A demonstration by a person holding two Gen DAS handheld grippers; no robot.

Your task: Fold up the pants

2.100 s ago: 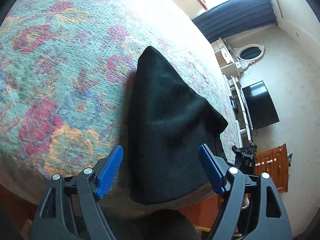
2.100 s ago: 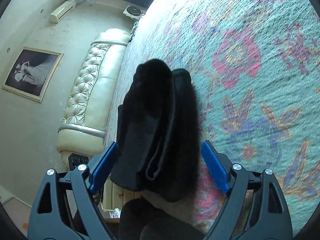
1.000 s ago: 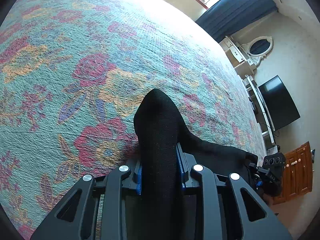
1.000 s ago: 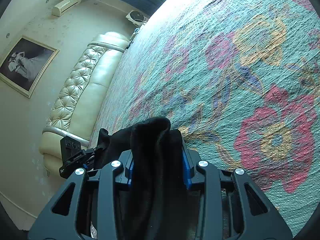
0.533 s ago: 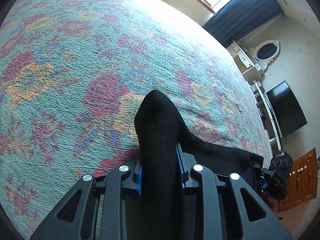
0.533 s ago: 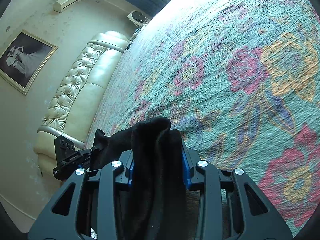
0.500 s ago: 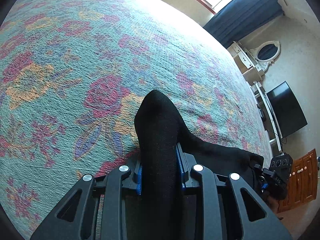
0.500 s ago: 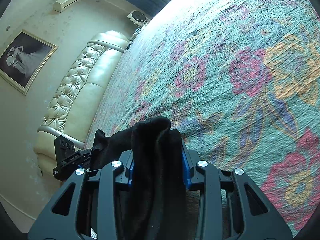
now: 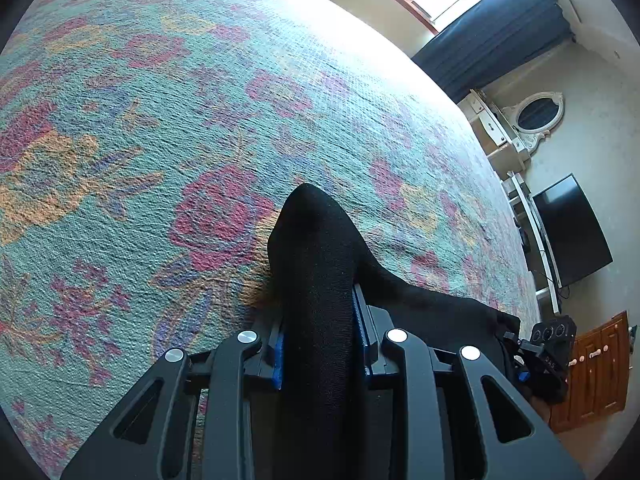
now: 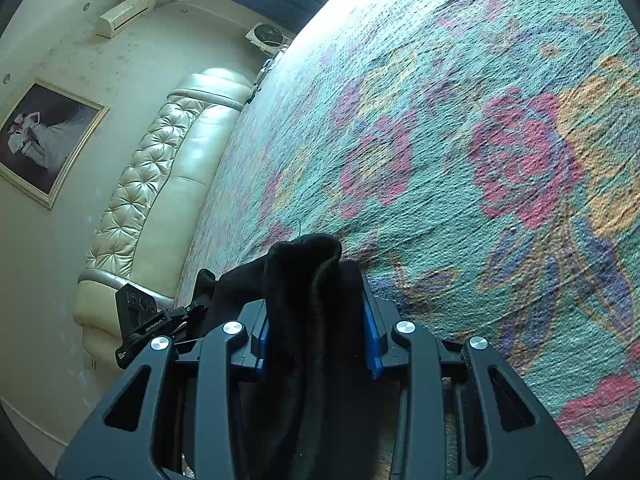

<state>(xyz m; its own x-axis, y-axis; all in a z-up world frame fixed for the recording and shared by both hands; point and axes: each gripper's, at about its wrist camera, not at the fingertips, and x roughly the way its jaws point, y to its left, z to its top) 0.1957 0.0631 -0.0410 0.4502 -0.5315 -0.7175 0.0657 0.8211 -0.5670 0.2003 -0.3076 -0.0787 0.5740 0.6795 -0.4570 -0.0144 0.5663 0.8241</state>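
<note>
The black pants (image 9: pixel 316 264) are bunched between the blue pads of my left gripper (image 9: pixel 319 336), which is shut on them. The cloth runs right toward the other gripper (image 9: pixel 548 356) at the edge of the view. In the right wrist view my right gripper (image 10: pixel 316 328) is shut on another thick fold of the pants (image 10: pixel 308 276). The left gripper (image 10: pixel 144 324) shows at its left. Both hold the pants low over the floral bedspread (image 9: pixel 160 140). The part of the pants behind the jaws is hidden.
The bedspread (image 10: pixel 480 140) covers a wide bed. A cream tufted headboard (image 10: pixel 160 168) stands along one side. A TV (image 9: pixel 568 228), a white dresser with an oval mirror (image 9: pixel 536 116) and a wooden cabinet (image 9: pixel 596 368) stand beyond the other side.
Both grippers shut on the pants' ends, which lay at the bed's edge, and have carried them forward over the bedspread. In the last half second they moved a little further.
</note>
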